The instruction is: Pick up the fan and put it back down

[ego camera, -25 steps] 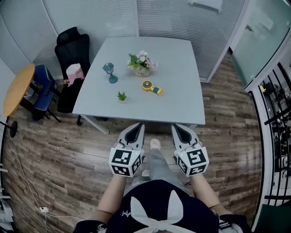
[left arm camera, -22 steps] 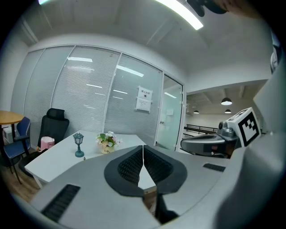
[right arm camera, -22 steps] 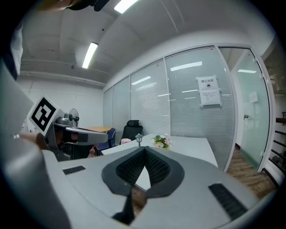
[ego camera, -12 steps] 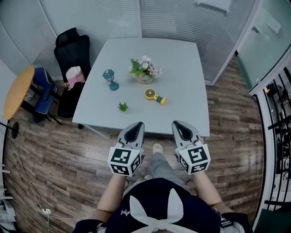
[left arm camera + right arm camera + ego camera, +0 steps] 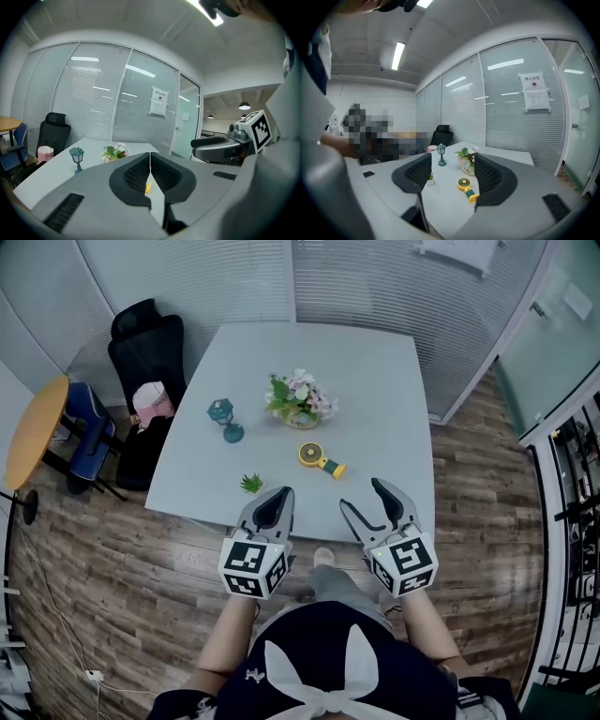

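Observation:
A small yellow hand fan (image 5: 320,458) with a green and yellow handle lies flat on the grey table (image 5: 375,381), near its front edge. In the right gripper view the fan (image 5: 466,185) shows between the jaws but far beyond them. My right gripper (image 5: 364,495) hovers at the table's near edge, short of the fan, and its jaws are opening with nothing between them. My left gripper (image 5: 280,493) is shut and empty beside it, at the same edge. In the left gripper view the shut jaws hide all but a yellow sliver of the fan (image 5: 148,188).
On the table stand a pot of flowers (image 5: 300,401), a teal lantern figure (image 5: 223,416) and a tiny green plant (image 5: 250,485) close to the left gripper. A black chair (image 5: 145,343) and a round wooden table (image 5: 33,427) are at the left. Glass walls close the far side.
The person has stepped toward the table, bringing both grippers up to its near edge. The right gripper's jaws have gone from shut to wide apart; the left stays shut.

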`<state>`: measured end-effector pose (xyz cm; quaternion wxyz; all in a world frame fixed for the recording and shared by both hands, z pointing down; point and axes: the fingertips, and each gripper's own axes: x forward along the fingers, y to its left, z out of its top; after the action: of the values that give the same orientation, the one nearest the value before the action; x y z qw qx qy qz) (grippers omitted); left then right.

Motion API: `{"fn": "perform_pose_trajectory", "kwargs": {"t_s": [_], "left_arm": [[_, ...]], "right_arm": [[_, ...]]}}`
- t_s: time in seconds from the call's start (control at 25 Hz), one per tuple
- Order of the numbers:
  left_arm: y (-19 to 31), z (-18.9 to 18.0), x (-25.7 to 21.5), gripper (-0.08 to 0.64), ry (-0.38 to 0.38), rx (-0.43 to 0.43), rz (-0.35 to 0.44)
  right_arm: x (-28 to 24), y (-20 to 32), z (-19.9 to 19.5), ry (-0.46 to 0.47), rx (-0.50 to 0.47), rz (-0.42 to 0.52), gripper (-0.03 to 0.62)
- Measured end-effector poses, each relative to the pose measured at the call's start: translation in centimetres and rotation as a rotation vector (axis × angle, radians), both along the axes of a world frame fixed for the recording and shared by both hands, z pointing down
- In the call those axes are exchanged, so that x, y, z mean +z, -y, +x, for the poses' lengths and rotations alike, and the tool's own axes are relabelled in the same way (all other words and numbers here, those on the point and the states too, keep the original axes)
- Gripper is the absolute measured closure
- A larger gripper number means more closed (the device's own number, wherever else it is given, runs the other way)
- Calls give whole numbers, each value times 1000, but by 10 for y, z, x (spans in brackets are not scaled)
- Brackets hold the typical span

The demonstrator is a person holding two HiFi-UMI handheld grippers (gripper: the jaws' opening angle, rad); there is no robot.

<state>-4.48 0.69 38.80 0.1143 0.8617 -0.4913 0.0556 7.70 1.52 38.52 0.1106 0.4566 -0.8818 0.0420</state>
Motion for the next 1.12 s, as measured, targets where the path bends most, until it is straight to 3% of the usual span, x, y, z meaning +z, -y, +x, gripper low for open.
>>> {"fn": "perform_pose_trajectory", "kwargs": {"t_s": [1.12], "left_arm": [[96,-10,27,537,-17,-70,-92]], "right_arm": [[39,125,-16,-12,-124,-108,308]]}}
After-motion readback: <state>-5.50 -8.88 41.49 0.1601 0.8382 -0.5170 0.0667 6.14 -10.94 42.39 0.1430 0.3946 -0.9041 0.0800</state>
